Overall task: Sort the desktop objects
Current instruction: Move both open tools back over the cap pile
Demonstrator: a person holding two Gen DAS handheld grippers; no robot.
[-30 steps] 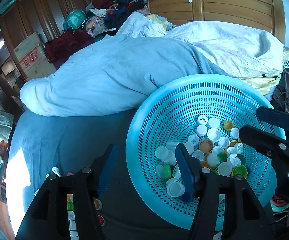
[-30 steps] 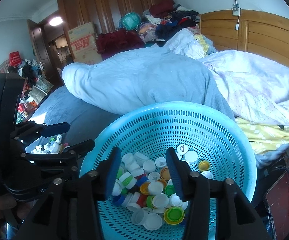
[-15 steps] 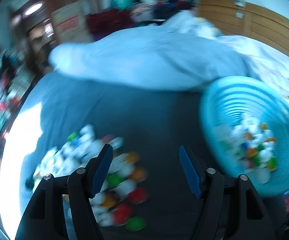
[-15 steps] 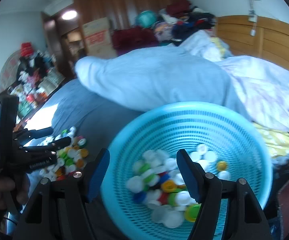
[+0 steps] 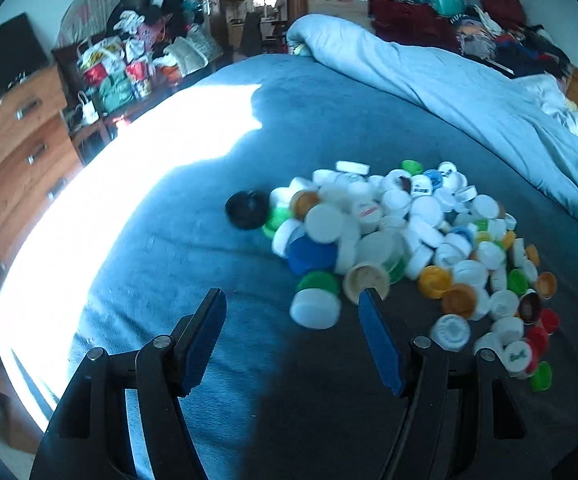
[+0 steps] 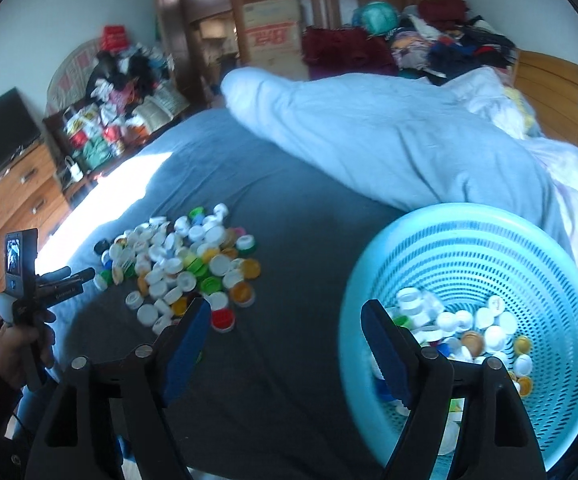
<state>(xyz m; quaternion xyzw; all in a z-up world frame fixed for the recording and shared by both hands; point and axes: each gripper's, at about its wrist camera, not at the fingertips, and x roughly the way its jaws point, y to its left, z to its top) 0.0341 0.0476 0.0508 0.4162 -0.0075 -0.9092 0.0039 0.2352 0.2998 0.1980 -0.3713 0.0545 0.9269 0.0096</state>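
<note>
The left tongs [image 5: 291, 320] are hovering over the dark blue bed [image 5: 169, 240] with their jaws standing wide apart and gripping nothing. The pile of bottle caps [image 5: 409, 240] is lying on the bed just ahead and to the right of them. A white cap [image 5: 315, 308] at the near edge of the pile is sitting between the two blue fingertips as the left wrist camera sees it, though whether the tongs are touching it cannot be told. A black cap [image 5: 248, 209] is resting at the far left edge of the pile, beside a large blue cap [image 5: 311, 254] and a green cap [image 5: 317, 280].

The right tongs [image 6: 287, 320] are also standing wide open and carrying nothing. They are hanging between the pile of caps [image 6: 185, 264] on their left and the light blue perforated basket [image 6: 489, 248] on their right. The right fingertip is overlapping the basket's near rim in the view. Inside the basket, more caps [image 6: 473, 332] are lying loose on the bottom, mostly white, with some orange and yellow ones.

In the right wrist view, the left tongs [image 6: 77, 276] are showing at the far left, pointing toward the pile. A rumpled pale blue duvet [image 6: 389, 144] is lying across the bed behind both the pile and the basket.
</note>
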